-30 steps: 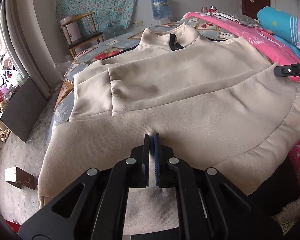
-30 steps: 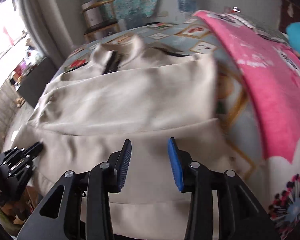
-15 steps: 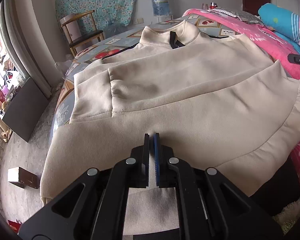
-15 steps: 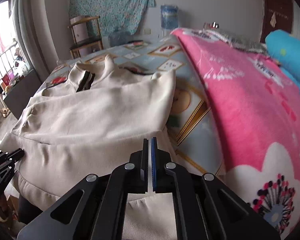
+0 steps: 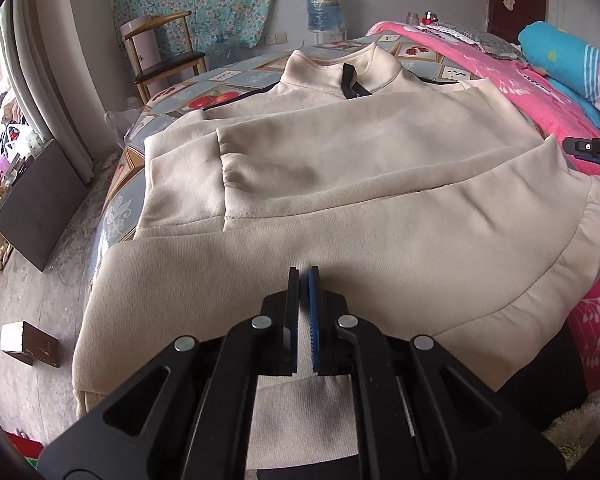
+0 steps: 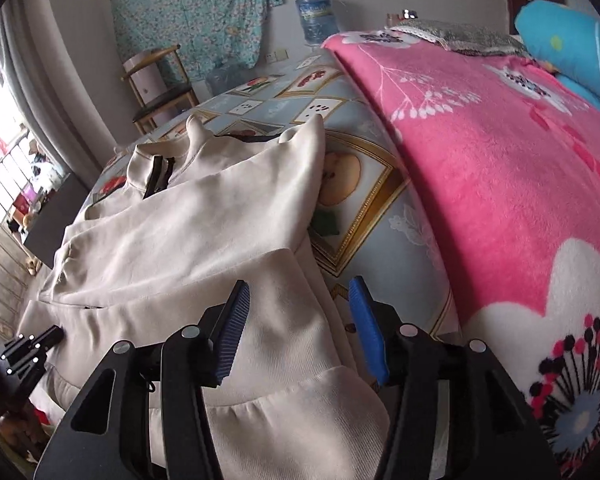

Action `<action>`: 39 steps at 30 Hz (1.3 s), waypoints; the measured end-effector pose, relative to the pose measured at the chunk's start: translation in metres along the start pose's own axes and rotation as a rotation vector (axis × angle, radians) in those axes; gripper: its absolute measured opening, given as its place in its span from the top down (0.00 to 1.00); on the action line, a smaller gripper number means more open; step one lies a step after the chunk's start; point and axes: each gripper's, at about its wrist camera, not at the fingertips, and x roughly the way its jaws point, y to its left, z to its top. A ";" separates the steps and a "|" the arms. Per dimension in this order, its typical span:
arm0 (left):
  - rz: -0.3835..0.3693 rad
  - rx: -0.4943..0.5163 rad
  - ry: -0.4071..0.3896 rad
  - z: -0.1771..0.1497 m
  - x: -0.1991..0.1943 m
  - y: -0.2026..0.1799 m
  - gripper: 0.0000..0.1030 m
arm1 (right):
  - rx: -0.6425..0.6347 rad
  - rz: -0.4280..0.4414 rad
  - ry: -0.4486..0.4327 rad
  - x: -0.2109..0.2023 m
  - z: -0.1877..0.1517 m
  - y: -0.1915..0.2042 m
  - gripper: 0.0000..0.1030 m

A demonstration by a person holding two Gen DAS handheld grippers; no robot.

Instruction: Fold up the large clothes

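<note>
Centrally, the cream jacket (image 5: 340, 184) lies flat on the bed (image 6: 380, 240), its long axis running from the hem at lower frame to the collar (image 5: 340, 68) at upper centre. Left tool (image 5: 304, 276) is pressed together on the hem fabric. Right tool (image 6: 298, 300) is opening, its jaws spread, the jacket's corner lying between them.

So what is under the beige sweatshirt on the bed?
The sweatshirt lies on a fruit-patterned sheet, which shows past its collar and right edge, beside a pink blanket. Whatever lies directly beneath the sweatshirt's body is covered and cannot be seen.
</note>
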 end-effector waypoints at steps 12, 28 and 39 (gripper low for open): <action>-0.012 0.029 -0.009 -0.001 -0.004 -0.002 0.94 | -0.123 -0.102 -0.168 -0.036 0.000 0.030 0.94; -0.047 -0.028 -0.024 -0.002 -0.001 0.004 0.94 | 0.073 -0.007 -0.137 -0.046 0.006 0.005 0.78; -0.188 -0.210 -0.055 -0.009 -0.001 0.037 0.94 | -0.334 0.404 0.184 0.024 -0.058 0.195 0.77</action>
